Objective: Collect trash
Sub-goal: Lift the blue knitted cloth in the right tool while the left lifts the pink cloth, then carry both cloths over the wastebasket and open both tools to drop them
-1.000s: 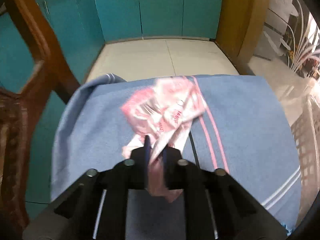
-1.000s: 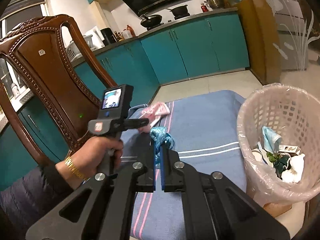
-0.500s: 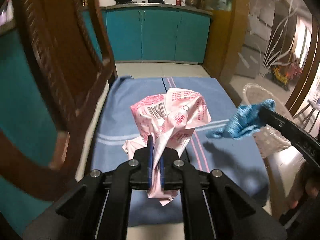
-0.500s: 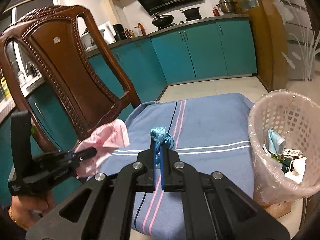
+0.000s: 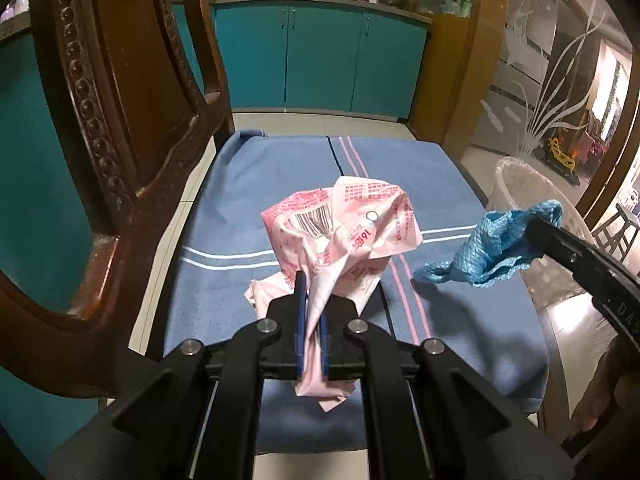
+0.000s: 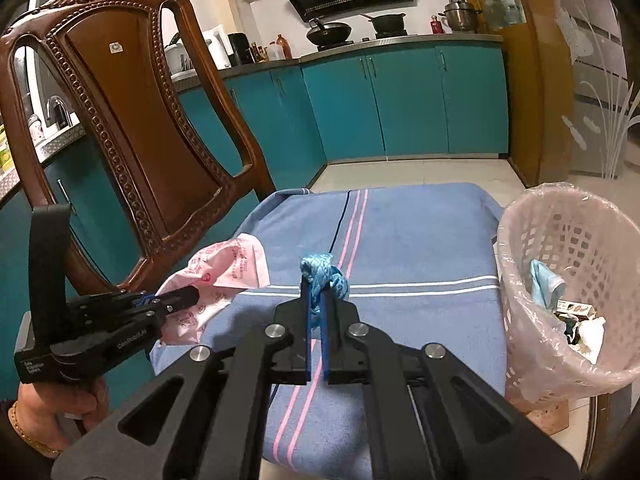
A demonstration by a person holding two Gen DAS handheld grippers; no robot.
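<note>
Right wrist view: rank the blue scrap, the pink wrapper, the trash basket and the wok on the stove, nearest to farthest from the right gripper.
1. Blue scrap, pinched in the right gripper's fingers.
2. Pink wrapper, left, and trash basket, right: too close to call.
3. Wok, far back on the stove.

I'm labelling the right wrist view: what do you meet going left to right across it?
Left tool → pink wrapper → blue crumpled scrap in the right tool → lined wastebasket.
</note>
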